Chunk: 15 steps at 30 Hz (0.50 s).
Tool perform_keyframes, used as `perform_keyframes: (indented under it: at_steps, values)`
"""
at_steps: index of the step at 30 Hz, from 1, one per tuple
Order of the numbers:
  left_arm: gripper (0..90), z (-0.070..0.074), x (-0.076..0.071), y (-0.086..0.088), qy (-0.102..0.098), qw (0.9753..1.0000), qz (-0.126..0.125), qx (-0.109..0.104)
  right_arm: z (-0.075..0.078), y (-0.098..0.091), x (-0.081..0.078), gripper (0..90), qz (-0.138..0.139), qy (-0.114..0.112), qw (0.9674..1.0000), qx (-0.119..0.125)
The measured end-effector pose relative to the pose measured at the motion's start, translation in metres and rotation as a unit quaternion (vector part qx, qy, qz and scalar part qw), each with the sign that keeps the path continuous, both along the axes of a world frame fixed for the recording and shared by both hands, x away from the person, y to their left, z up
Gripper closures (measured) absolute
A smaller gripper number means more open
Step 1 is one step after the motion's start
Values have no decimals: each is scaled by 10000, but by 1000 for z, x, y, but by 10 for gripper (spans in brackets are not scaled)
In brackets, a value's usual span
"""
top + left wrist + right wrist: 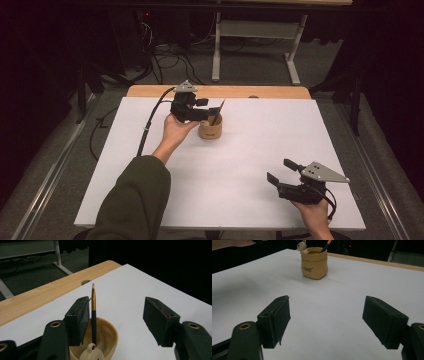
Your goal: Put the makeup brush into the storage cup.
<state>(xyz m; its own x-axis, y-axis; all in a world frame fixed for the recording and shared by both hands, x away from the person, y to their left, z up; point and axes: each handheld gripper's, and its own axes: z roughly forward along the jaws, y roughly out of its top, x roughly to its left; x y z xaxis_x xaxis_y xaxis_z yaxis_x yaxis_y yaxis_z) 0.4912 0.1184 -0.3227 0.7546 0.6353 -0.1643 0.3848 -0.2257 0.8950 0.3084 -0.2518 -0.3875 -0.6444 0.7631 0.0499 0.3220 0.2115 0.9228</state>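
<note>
Left gripper [117,322]: jaws spread wide, pressing on nothing, poised over the rim of the tan pen pot [105,340]. Between them, close against one pad, a thin paintbrush [93,312], bristle tip up, handle down inside the pot. No pad seen clamping the brush; apart from the far pad for certain, possibly just brushing the near one, hard to tell. From the high view, same left gripper [212,112] at the far middle of the sheet, directly at the pen pot [210,129], brush [218,111] leaning out of it.

Right gripper [325,322]: jaws released as well, nothing between them, bare white sheet ahead, the pen pot [314,263] well apart at the far side with the brush [325,246] slanting up from its mouth. In the high view, right gripper [285,172] parked near the front right corner.

Judged progress: brush standing in the pot, so either placement finished and only withdrawal left, or a pick-up lined up with the squeeze and lift not yet made.

Around: small bear figurine [302,246] on the pot rim, close to the jaw path, likely to be nudged. White sheet [250,175] over a wooden table [150,91]; cables [170,57] and a desk frame [216,50] on the floor beyond, out of the way.
</note>
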Motion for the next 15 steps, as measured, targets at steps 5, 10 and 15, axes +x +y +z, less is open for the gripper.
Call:
perform_keyframes:
  at_steps: [5, 10, 15]
  values:
    - [386, 2, -2, 2, -20, 10000, -13, 13, 0, 0, 0, 238, 0, 7, 10000, 1]
    - [386, 4, -5, 5, -74, 10000, -16, 1, 0, 0, 0, 238, -3, 11, 10000, 11]
    - [387, 4, -7, 10, -86, 10000, 12, -7, 0, 0, 0, 238, -21, 17, 10000, 24]
